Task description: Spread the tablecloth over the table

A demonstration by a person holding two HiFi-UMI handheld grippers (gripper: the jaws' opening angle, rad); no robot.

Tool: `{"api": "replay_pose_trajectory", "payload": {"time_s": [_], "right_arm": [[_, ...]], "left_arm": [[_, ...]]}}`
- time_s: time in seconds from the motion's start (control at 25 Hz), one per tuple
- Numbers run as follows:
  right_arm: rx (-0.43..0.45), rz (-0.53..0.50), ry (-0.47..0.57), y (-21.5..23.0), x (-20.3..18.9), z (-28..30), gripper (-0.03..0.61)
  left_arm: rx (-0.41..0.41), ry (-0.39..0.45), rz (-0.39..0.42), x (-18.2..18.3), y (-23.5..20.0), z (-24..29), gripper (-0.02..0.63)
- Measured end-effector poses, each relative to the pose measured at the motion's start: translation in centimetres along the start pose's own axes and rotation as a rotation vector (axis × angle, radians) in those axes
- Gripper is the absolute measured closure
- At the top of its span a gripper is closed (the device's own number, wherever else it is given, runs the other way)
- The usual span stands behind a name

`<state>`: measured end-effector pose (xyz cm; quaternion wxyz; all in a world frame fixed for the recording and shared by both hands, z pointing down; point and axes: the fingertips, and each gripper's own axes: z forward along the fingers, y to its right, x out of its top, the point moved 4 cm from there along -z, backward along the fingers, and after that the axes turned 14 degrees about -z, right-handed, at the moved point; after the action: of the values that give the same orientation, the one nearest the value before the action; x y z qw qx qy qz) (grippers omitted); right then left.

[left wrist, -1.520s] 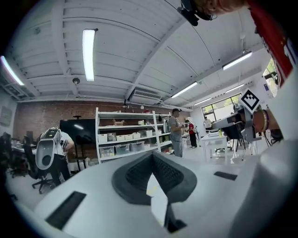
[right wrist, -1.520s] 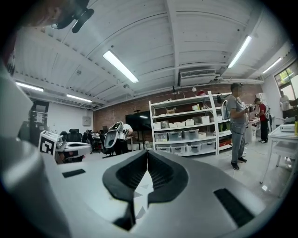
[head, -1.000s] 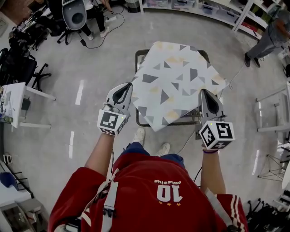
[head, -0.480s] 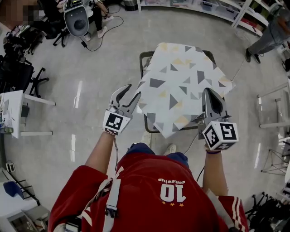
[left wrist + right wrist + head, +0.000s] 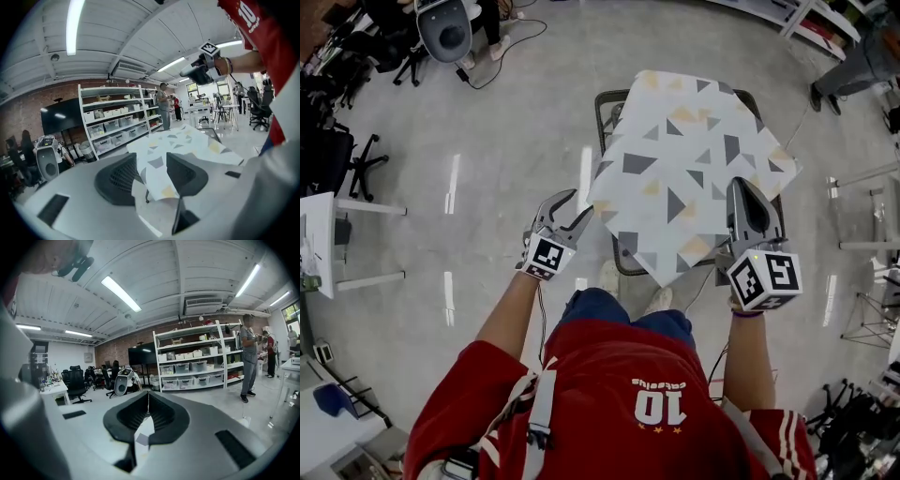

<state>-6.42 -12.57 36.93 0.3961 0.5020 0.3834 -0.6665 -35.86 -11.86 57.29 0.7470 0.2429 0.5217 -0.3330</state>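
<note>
Two grippers are working one tablecloth (image 5: pixel 694 159), draped askew on the table (image 5: pixel 602 117): right gripper (image 5: pixel 148 408) is pinching its near edge, left gripper (image 5: pixel 578 204) is opening, cloth edge unpressed between its jaws, probably needing a firm bite before pulling square.

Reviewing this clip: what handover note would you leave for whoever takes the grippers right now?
Left gripper: jaws opening, pads off the tablecloth, just beside its left edge.
Right gripper: shut on the tablecloth's near right edge.
Things: tablecloth lies over the table but skewed; bare frame shows at the far left.
Done: cloth laid on.
Left: square it up, then release.
</note>
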Motion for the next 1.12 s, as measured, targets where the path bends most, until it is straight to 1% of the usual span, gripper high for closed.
{"api": "replay_pose_trajectory", "payload": {"time_s": [0.12,0.2,0.24,0.32,0.48,0.6,0.72,0.84,0.96,1.0,1.12], "right_arm": [[-0.015,-0.018,0.000,-0.6,-0.7,0.6,0.563],[-0.027,-0.023,-0.003,-0.9,-1.4,0.5,0.563],[-0.034,-0.025,-0.004,-1.0,-1.8,0.4,0.563],[-0.046,-0.036,-0.010,-1.1,-2.4,0.3,0.563],[-0.060,-0.058,-0.034,-1.8,-4.2,0.5,0.563],[-0.070,-0.069,-0.049,-2.3,-5.4,0.7,0.563],[-0.084,-0.075,-0.058,-2.7,-6.3,0.6,0.563],[-0.092,-0.089,-0.071,-3.0,-7.1,0.6,0.563],[-0.104,-0.097,-0.075,-2.8,-7.6,0.5,0.563],[-0.108,-0.096,-0.077,-2.8,-7.7,0.5,0.563],[-0.111,-0.089,-0.086,-2.8,-8.2,0.3,0.563]], "left_arm": [[-0.016,-0.089,0.050,-5.0,-0.8,0.8,0.428],[-0.034,-0.126,0.072,-8.0,-0.8,1.4,0.428],[-0.035,-0.136,0.071,-9.3,-0.9,1.7,0.428],[-0.016,-0.145,0.038,-11.7,-1.3,2.7,0.428],[0.020,-0.145,-0.080,-15.3,-2.6,5.1,0.428],[0.022,-0.109,-0.186,-16.4,-3.3,6.9,0.428],[0.014,-0.066,-0.293,-16.6,-4.1,8.1,0.428],[0.009,-0.035,-0.372,-16.6,-4.3,9.2,0.428],[-0.004,-0.010,-0.424,-16.4,-4.2,10.4,0.428],[-0.011,-0.007,-0.435,-16.3,-4.1,10.8,0.439],[-0.012,0.001,-0.446,-15.4,-4.2,11.5,0.513]]}}
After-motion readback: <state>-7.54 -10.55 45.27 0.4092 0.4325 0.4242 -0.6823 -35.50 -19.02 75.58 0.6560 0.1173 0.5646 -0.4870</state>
